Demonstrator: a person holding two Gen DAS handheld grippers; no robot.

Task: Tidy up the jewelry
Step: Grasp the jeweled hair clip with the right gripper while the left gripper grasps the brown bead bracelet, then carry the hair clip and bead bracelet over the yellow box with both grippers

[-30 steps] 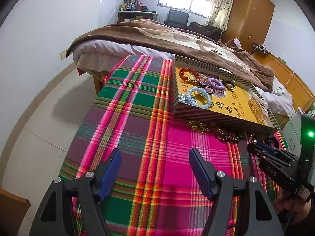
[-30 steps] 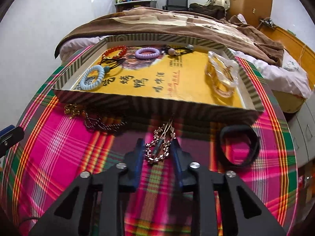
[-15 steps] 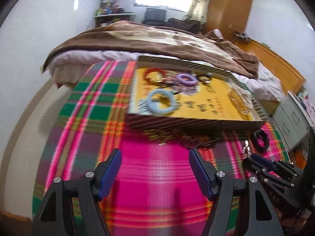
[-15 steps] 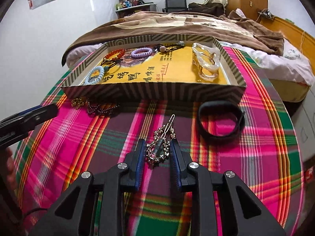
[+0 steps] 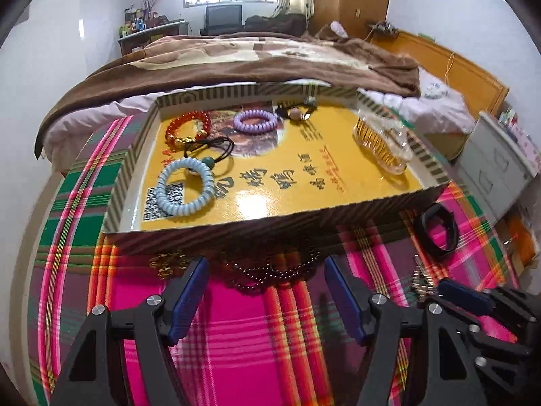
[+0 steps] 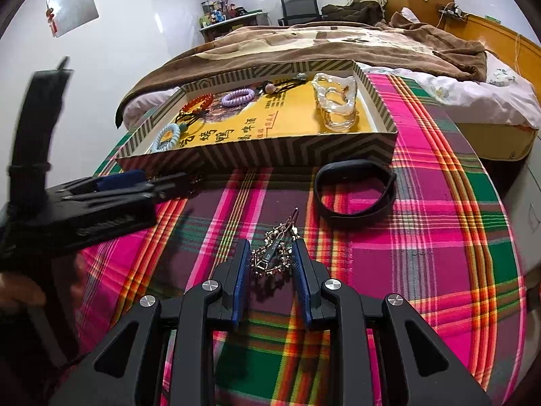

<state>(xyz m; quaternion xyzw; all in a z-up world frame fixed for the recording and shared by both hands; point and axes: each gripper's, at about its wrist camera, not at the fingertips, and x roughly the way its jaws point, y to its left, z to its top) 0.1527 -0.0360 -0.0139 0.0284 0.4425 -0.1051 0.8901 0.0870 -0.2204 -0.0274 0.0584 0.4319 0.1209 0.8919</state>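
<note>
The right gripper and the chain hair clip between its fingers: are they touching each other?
Touching. In the right wrist view the right gripper has both blue pads pressed against the sides of the chain hair clip, no gap showing.

Left tool [image 5: 267, 291] hangs wide open at bottom center, dark bead necklace [image 5: 270, 270] between its tips, striped tray [image 5: 270, 226] of bracelets mid-frame above.

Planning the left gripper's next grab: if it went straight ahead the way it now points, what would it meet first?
Probably the dark beaded necklace on the plaid tablecloth, lying between the open left gripper's fingers. Just beyond is the striped box's front wall. Depth is uncertain.
</note>
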